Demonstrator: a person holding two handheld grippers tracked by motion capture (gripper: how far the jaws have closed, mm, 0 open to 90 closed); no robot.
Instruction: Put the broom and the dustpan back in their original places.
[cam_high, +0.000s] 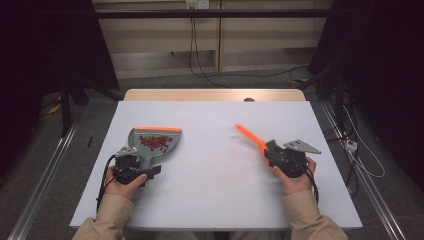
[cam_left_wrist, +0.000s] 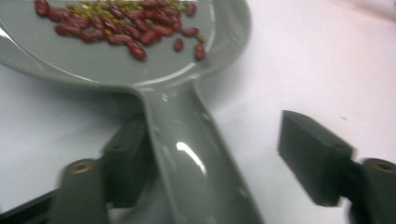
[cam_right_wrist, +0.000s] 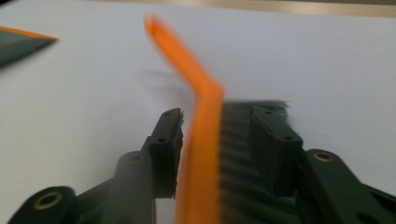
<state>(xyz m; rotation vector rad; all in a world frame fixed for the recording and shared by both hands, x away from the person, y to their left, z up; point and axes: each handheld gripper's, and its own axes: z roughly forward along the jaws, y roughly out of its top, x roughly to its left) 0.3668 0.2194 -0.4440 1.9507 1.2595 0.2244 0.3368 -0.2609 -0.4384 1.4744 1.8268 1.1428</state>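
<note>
A grey dustpan (cam_high: 150, 150) with an orange lip lies at the left of the white tabletop, and red beans (cam_high: 154, 142) are heaped in it. My left gripper (cam_high: 142, 166) is open around its handle (cam_left_wrist: 187, 154): one jaw rests against the handle, the other stands well clear of it. The left gripper view also shows beans (cam_left_wrist: 126, 28), some greenish, in the dustpan (cam_left_wrist: 93, 65). At the right, my right gripper (cam_high: 274, 151) is shut on an orange hand brush (cam_high: 248, 135). The jaws of my right gripper (cam_right_wrist: 218, 119) squeeze the brush's orange back (cam_right_wrist: 201, 140) and black bristles (cam_right_wrist: 236, 149).
The white board (cam_high: 210, 200) covers a wooden table whose far edge (cam_high: 215, 94) shows behind it. A small dark object (cam_high: 248, 99) sits at that far edge. Cables run across the floor at the right (cam_high: 360, 150), and metal rails flank the table.
</note>
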